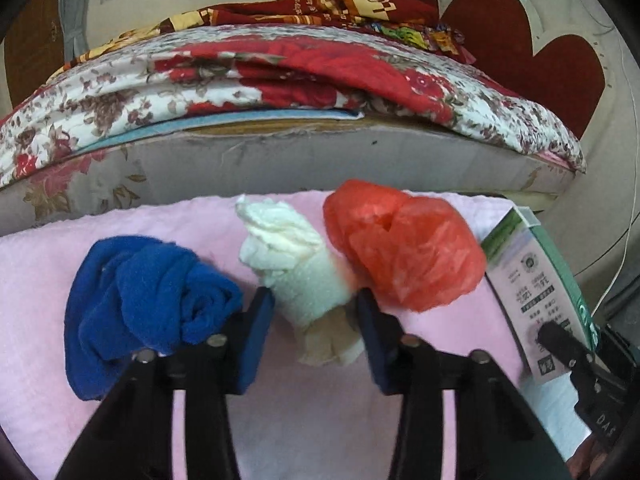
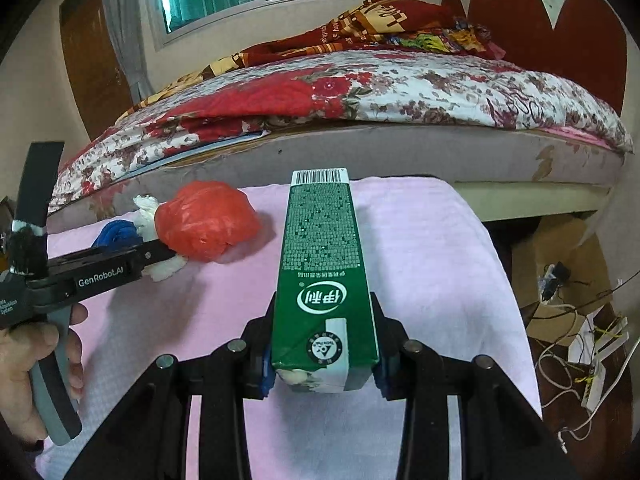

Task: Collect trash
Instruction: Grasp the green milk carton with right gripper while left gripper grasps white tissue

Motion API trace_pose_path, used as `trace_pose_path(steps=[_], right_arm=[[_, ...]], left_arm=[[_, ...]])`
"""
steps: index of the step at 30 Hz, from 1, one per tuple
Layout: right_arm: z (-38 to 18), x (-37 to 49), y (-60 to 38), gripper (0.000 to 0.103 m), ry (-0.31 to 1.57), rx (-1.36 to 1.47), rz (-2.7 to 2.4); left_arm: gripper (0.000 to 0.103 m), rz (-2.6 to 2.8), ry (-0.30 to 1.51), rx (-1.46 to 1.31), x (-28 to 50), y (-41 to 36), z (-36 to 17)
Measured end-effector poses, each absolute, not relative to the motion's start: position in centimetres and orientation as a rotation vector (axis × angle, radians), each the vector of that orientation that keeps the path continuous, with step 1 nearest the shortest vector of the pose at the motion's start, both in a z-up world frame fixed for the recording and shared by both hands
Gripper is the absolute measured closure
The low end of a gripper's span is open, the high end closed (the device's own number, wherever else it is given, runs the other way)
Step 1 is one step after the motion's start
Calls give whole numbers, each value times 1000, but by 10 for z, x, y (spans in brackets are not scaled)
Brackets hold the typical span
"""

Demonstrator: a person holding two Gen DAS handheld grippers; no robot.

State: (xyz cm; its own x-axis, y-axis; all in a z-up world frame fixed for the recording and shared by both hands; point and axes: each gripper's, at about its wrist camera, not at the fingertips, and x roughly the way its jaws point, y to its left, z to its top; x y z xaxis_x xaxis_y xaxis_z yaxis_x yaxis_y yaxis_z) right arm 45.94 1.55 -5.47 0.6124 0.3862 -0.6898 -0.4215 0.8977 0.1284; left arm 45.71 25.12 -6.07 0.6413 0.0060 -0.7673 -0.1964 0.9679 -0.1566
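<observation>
Pink towel (image 1: 48,264) covers the table by the bed (image 2: 400,80). Left gripper (image 1: 316,300) squeezes the white rag (image 1: 296,264) – blue cloth (image 1: 148,300) on its left, red bag (image 1: 404,244) on its right. Right gripper (image 2: 324,364) grips the green carton (image 2: 320,248) tight.

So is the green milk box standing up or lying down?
Lying down. The green carton lies lengthwise on the pink towel, its near end clamped in the right gripper.
</observation>
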Motion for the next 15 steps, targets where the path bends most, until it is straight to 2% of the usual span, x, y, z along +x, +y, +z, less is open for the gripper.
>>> trace_pose_path(steps=[3,13,14,15], right_arm=[[-56,456,13,63,786,-44,469],[-52,432,8,64,788,-58,475],[-52,431,8,64,791,-63,474],[-53,431,9,64,793,-67,472]], left_arm=[[73,76,852,-242,446,255,-60],[75,47,797,-172,392,244,-52],[71,49,792,-165,390,243,-53],[61,63,788,-147,389,241,-54]])
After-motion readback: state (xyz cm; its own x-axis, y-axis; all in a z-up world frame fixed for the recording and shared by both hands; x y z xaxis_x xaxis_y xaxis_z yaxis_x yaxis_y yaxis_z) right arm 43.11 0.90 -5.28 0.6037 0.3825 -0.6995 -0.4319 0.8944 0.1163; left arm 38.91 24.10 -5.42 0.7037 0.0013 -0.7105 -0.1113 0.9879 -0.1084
